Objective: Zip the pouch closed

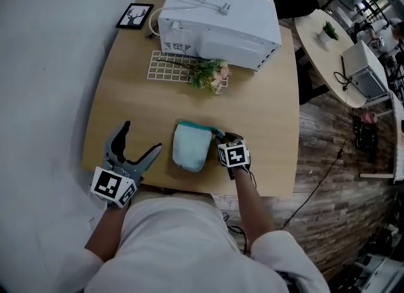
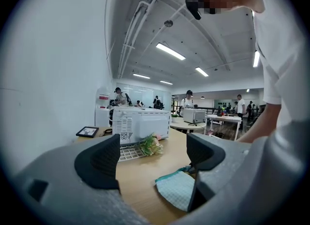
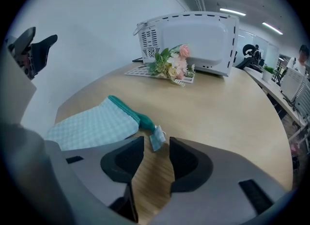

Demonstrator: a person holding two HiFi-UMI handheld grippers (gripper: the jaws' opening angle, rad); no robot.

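Note:
A pale green checked pouch (image 1: 191,148) with a teal zip band (image 3: 127,111) lies flat on the wooden table (image 1: 265,108) near its front edge. Its small grey zip pull tag (image 3: 157,137) sticks out at the band's right end. My right gripper (image 3: 156,146) points down at that end, with the tag between the jaw tips. The jaws stand narrowly apart, and a gap shows on each side of the tag. In the head view the right gripper (image 1: 222,137) sits at the pouch's right top corner. My left gripper (image 1: 141,137) hovers wide open to the left of the pouch (image 2: 177,190), holding nothing.
A white microwave (image 1: 218,23) stands at the back of the table, with a white wire rack (image 1: 169,67) and a bunch of artificial flowers (image 1: 210,75) in front of it. A black picture frame (image 1: 134,16) lies at the back left. A round white table (image 1: 328,52) stands to the right.

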